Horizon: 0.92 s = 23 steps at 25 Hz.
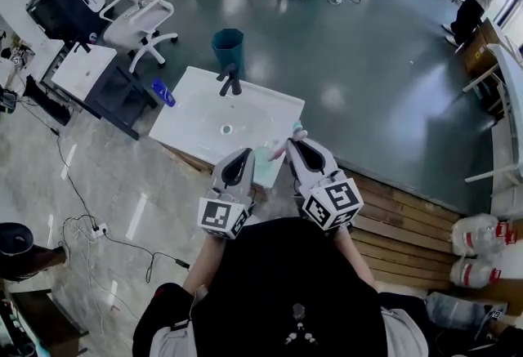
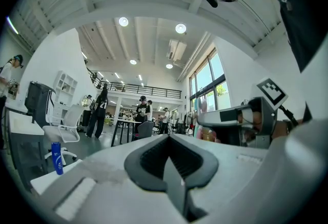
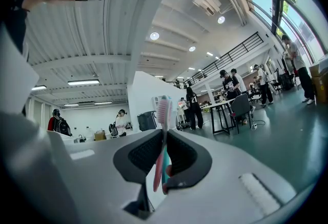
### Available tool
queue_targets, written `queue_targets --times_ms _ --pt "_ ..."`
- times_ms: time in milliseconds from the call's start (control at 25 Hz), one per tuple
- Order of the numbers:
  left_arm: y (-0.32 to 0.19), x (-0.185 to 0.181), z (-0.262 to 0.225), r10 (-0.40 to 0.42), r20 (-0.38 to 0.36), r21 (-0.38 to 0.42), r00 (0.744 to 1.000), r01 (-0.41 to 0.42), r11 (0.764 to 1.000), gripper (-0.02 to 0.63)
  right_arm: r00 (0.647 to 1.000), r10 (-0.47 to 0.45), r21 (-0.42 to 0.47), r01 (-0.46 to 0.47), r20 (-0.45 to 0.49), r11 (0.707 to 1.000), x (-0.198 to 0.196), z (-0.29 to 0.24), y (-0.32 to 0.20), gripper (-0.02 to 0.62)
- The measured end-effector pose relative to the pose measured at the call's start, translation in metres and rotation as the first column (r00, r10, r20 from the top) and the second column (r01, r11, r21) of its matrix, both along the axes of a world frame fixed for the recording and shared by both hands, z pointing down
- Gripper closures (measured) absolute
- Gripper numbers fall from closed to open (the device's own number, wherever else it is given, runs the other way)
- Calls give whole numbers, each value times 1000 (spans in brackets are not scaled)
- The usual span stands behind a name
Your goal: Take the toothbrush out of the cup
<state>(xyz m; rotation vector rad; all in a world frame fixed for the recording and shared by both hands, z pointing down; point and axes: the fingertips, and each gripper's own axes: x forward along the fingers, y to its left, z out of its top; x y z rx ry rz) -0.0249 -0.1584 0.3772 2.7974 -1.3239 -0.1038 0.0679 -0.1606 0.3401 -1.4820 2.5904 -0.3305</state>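
The right gripper is holding the pink toothbrush between its jaws. They are standing only a little apart, pressing on the thin handle from both sides. In the head view the toothbrush is showing at the tip of the right gripper, above the near edge of the white washbasin and in front of the faucet, so it is looking already free of any cup. A pale shape is sitting just beside the jaws on the basin edge, but I cannot tell if this is the cup.

The left gripper is keeping its jaws closed together with nothing between them; in the head view it is hanging near the right one.

The toothbrush is seeming light and stiff, with a smooth, narrow plastic handle – probably slippery, so it could be turning in the grip. The good place for holding is the handle, not the soft bristles, and the jaws are doing so.

Its long axis is standing almost upright across the jaws – the bristle head is pointing up above them, and the handle end is leaning slightly to the left below
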Motion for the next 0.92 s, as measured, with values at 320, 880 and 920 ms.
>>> queue_targets --times_ms 320,880,920 --pt "0 3 1 -2 1 -9 1000 2 1000 604 1000 -14 -4 14 -5 1000 0 1 -1 561" --pt "-7 11 2 -2 3 -10 1000 2 1000 604 1000 -9 -4 9 -5 1000 8 2 -8 561" --pt "-8 11 2 -3 3 -10 1000 3 1000 604 1000 -9 -4 9 -4 1000 9 2 -9 561"
